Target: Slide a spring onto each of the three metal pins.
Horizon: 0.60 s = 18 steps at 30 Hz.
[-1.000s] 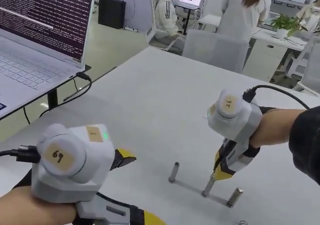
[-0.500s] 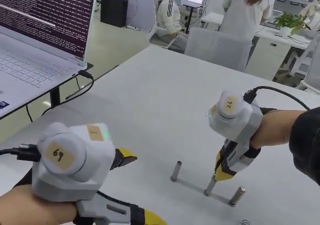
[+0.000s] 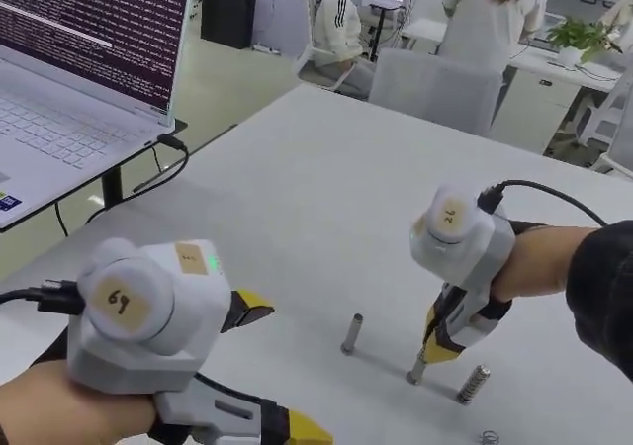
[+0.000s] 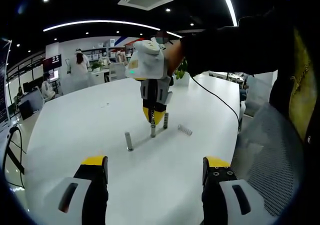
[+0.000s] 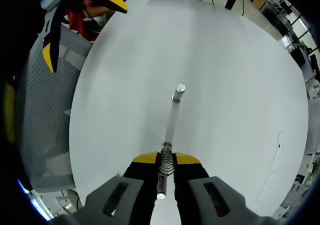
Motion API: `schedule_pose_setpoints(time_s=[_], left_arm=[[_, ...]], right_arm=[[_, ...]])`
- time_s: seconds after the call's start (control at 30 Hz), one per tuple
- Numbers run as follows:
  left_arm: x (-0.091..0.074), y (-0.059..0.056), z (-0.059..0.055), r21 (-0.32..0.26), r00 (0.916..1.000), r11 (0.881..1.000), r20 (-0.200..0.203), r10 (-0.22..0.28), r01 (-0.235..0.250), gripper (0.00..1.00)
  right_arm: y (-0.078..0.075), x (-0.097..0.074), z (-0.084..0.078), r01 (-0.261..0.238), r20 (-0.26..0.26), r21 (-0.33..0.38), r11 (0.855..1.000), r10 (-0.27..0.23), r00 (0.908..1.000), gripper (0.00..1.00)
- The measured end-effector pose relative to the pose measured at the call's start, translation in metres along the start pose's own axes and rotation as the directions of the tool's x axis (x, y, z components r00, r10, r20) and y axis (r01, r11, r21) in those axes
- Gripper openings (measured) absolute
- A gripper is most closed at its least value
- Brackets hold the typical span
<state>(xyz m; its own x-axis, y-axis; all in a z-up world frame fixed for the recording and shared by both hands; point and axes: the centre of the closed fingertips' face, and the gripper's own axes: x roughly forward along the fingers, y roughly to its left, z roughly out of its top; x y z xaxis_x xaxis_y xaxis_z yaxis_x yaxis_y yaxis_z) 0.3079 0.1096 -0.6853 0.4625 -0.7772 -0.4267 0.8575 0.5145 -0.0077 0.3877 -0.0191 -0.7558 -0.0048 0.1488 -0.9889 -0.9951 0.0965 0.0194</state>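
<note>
Currently, right gripper [image 5: 166, 158]: I have its jaws pressed in on a spring, the yellow tips pinching the coil from both sides.
Held spring [image 5: 164, 169]: it runs lengthwise between the jaws in the right gripper view. Its far end pokes out past the tips toward the table.
Middle pin [image 3: 417, 370]: it stands upright directly under the right gripper's tips. The tips meet its top in the head view. How far the coil has gone onto it, I cannot tell.
Bare pin [image 3: 351, 333]: upright and uncovered, it is just to the left of the middle pin and apart from both grippers. It also shows ahead of the jaws in the right gripper view.
Third pin [image 3: 472, 385]: it is just to the right of the middle pin, with a fitted spring [image 3: 475, 380] wrapped around it.
Loose spring [image 4: 185, 129]: it lies flat on the table near the third pin, touched by nothing.
Left gripper [image 4: 154, 166]: the jaws are spread wide with nothing between them. I hold it low at my near left, well apart from the pins and pointing toward them.
Table [image 3: 297, 188]: a white, plain top that carries the row of three pins.
Laptop [image 3: 79, 59]: it sits open on a separate stand to the far left, its screen full of text.
Background: a seated person [image 3: 336, 25] and a standing person [image 3: 485, 10] are at desks beyond the table.
</note>
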Motion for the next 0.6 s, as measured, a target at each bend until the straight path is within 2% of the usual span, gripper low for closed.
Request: schedule_pose_setpoints(time_s=[0.6], left_arm=[[0.002, 0.0, 0.0, -0.002, 1.0, 1.0, -0.006, -0.005, 0.005, 0.73]], right_arm=[[0.0, 0.021, -0.003, 0.011, -0.006, 0.006, 1.0, -0.011, 0.9999, 0.08]])
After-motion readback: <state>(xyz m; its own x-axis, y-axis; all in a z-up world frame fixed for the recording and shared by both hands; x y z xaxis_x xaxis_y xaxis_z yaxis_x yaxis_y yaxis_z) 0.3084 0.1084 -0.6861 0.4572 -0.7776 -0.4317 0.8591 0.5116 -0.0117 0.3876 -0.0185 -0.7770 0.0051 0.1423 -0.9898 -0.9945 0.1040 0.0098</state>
